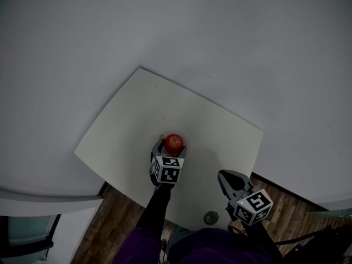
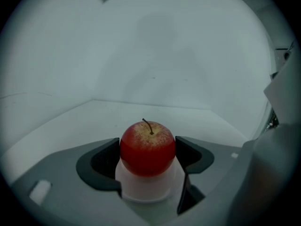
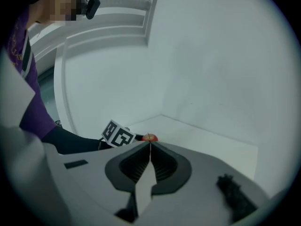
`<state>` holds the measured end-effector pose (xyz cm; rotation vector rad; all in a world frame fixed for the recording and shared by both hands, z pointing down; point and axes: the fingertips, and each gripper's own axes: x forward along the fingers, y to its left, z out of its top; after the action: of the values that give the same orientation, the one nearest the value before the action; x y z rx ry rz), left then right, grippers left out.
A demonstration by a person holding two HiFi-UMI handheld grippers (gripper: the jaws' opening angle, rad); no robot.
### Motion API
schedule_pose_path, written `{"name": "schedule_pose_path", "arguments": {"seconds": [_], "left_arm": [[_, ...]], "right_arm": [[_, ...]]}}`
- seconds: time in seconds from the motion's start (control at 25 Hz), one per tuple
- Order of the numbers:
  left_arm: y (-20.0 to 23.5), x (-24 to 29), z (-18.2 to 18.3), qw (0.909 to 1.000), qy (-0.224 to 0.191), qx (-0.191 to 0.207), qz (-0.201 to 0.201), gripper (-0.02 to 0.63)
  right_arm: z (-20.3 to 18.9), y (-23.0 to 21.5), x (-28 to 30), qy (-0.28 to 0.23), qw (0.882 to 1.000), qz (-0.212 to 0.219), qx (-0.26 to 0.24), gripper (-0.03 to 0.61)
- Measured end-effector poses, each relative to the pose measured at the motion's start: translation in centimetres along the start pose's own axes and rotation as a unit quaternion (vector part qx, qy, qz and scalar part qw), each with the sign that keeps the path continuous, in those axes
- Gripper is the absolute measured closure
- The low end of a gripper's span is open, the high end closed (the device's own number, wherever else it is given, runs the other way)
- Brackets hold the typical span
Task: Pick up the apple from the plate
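Observation:
A red apple with a short stem sits over a small white plate on the white table. My left gripper reaches in from the near side, and its two dark jaws press the apple's left and right flanks. Whether the apple is off the plate I cannot tell. My right gripper hangs near the table's front right edge, shut on nothing, pointing toward the far-off apple.
A small round dark object lies near the table's front edge between the grippers. White walls stand behind and left of the table. Wooden floor shows in front, and white slats are at upper left in the right gripper view.

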<state>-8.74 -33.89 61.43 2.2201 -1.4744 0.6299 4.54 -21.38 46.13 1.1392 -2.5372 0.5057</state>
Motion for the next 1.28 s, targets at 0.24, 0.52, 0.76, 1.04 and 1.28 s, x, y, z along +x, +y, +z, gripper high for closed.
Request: {"name": "schedule_pose_path", "arguments": {"seconds": [0.24, 0.52, 0.76, 1.04, 1.28], "left_arm": [[0.0, -0.4, 0.1, 1.0000, -0.001, 0.007, 0.000, 0.239], [0.0, -1.6, 1.1, 0.9998, -0.021, 0.002, 0.004, 0.241], [-0.2, -4.0, 3.3, 0.9981, -0.059, -0.012, 0.012, 0.241], [-0.4, -7.9, 6.5, 0.9939, -0.107, -0.013, 0.020, 0.241], [-1.1, -11.3, 8.5, 0.9886, -0.147, -0.012, 0.031, 0.241]], "right_arm": [[0.1, 0.0, -0.2, -0.002, 1.000, -0.001, 0.001, 0.566], [0.2, -0.2, -0.3, -0.005, 1.000, -0.002, 0.001, 0.566], [0.4, 0.3, -0.3, -0.011, 1.000, 0.006, -0.002, 0.566], [0.9, 1.1, -0.2, -0.018, 1.000, 0.016, -0.011, 0.566], [1.5, 1.3, -0.6, -0.030, 0.999, 0.023, -0.010, 0.566]]}}
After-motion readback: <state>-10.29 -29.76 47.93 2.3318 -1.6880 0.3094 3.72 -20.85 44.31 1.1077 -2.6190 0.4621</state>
